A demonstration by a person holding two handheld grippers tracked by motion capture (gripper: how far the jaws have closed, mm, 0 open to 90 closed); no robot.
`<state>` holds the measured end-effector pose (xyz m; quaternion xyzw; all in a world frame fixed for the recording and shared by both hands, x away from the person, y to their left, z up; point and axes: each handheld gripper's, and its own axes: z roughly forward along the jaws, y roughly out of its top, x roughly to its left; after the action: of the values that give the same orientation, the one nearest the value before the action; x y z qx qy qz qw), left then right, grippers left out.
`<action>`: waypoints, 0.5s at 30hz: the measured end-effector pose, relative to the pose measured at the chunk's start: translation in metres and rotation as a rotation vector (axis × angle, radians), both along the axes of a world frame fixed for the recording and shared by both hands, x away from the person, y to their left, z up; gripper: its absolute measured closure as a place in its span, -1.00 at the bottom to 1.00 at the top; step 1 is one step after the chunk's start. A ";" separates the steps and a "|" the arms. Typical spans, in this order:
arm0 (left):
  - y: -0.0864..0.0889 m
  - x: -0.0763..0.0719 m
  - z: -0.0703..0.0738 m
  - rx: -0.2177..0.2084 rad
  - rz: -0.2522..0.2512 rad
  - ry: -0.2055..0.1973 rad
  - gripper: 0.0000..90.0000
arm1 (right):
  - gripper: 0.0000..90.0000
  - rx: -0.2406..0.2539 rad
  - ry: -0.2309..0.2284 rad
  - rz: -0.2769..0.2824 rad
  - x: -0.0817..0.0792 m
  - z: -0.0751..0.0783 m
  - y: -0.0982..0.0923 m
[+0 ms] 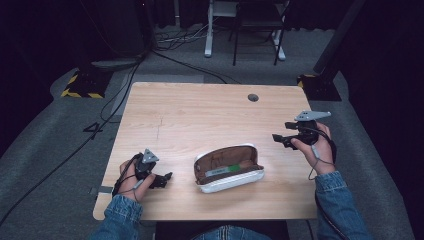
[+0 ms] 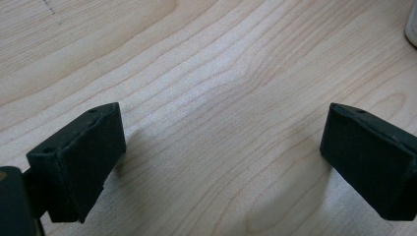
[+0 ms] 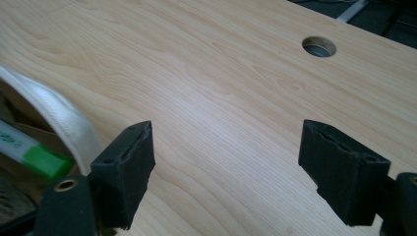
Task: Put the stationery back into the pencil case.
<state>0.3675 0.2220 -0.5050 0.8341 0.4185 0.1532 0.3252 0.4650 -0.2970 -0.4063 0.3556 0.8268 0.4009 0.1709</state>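
A white pencil case (image 1: 229,167) with a brown lining lies unzipped on the wooden table (image 1: 200,115), near the front edge. Inside it rests a white pen-like item with a green end (image 1: 227,169). My left gripper (image 1: 164,179) sits low on the table to the case's left, pointing toward it. In its own view the left gripper (image 2: 221,132) is open over bare wood, and the case's white edge (image 2: 412,24) is at the top right. My right gripper (image 1: 279,139) hovers right of the case, and in its own view it (image 3: 226,147) is open and empty. There the case rim (image 3: 59,118) and green end (image 3: 42,160) lie beside its left jaw.
A round cable hole (image 1: 253,97) (image 3: 319,46) sits near the table's far edge. Beyond the table, cables cross the grey floor. A yellow-and-black stand base (image 1: 80,85) stands at the back left, and white desk legs (image 1: 209,30) at the back.
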 end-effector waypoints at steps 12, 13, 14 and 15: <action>0.000 0.000 0.000 0.000 0.000 0.000 -0.92 | -0.54 -0.030 0.060 -0.069 0.017 -0.034 -0.021; 0.000 0.000 0.000 0.000 0.000 0.000 -0.92 | -0.55 -0.035 0.063 -0.071 0.018 -0.036 -0.022; 0.000 0.000 0.000 0.001 0.000 0.000 -0.92 | -0.56 -0.040 0.067 -0.074 0.019 -0.039 -0.023; 0.000 0.000 0.000 0.000 0.000 0.000 -0.92 | -0.56 -0.044 0.068 -0.076 0.020 -0.041 -0.023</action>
<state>0.3675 0.2219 -0.5050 0.8341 0.4186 0.1531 0.3250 0.4852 -0.3202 -0.4476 0.3962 0.8267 0.3635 0.1657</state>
